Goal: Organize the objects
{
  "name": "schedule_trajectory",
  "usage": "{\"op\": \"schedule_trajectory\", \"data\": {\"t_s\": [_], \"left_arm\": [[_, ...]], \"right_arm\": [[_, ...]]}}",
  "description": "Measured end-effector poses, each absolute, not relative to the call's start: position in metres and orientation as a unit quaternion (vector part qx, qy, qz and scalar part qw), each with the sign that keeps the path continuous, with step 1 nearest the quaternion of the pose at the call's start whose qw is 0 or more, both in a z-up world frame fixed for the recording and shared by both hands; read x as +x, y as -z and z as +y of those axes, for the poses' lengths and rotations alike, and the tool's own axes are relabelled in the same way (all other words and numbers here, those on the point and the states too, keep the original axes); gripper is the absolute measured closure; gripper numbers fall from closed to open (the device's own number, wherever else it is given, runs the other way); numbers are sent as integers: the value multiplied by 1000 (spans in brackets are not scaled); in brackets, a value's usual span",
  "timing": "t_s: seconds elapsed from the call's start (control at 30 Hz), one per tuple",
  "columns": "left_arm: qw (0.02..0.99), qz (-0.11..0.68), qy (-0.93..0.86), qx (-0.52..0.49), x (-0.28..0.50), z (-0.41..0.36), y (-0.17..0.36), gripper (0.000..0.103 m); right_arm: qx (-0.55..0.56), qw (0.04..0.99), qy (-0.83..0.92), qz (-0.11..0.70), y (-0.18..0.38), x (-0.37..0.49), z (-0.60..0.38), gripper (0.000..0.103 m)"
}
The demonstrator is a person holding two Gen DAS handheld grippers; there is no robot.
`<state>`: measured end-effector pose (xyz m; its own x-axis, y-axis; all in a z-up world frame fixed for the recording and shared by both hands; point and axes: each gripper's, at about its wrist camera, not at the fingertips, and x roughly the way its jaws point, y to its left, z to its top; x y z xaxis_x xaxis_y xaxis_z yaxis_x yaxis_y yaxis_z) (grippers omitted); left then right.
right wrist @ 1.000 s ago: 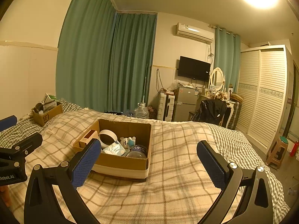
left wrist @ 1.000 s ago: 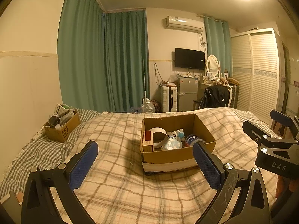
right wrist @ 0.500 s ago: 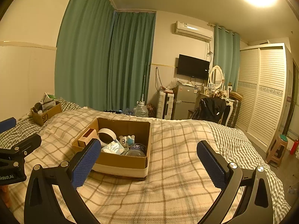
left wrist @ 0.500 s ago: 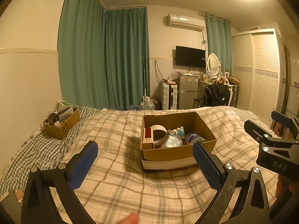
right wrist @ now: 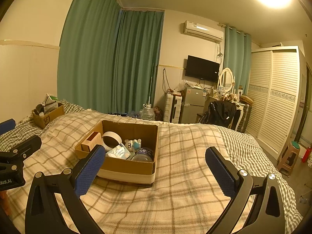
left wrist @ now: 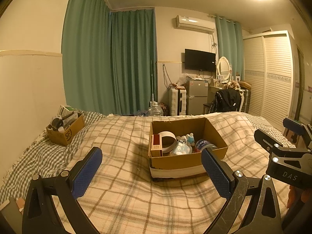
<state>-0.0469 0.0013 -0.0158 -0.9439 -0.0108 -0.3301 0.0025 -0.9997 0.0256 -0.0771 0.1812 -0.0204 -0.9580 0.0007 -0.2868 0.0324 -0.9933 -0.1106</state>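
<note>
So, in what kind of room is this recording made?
Most likely a lived-in bedroom. A bed with a plaid blanket fills the foreground, a louvered wardrobe stands at the right, and a dressing table with an oval mirror stands by the wall-mounted TV.

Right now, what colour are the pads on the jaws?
Blue pads, textured; clearest in the right wrist view.

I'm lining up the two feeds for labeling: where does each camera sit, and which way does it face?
Left wrist: on the left gripper, low over the bed, facing the cardboard box straight ahead; the right gripper shows at right.
Right wrist: on the right gripper, box ahead-left; the left gripper shows at left.
Shared: bed, box, curtains, television.
</note>
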Motion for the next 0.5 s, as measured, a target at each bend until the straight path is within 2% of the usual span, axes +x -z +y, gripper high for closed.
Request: {"op": "schedule_trajectory", "data": {"t_s": [0.5], "left_arm": [[-1, -15, 985, 172, -52, 4, 17, 0]], "right_arm": [[150, 8, 987, 58, 22, -79, 181, 0]]}}
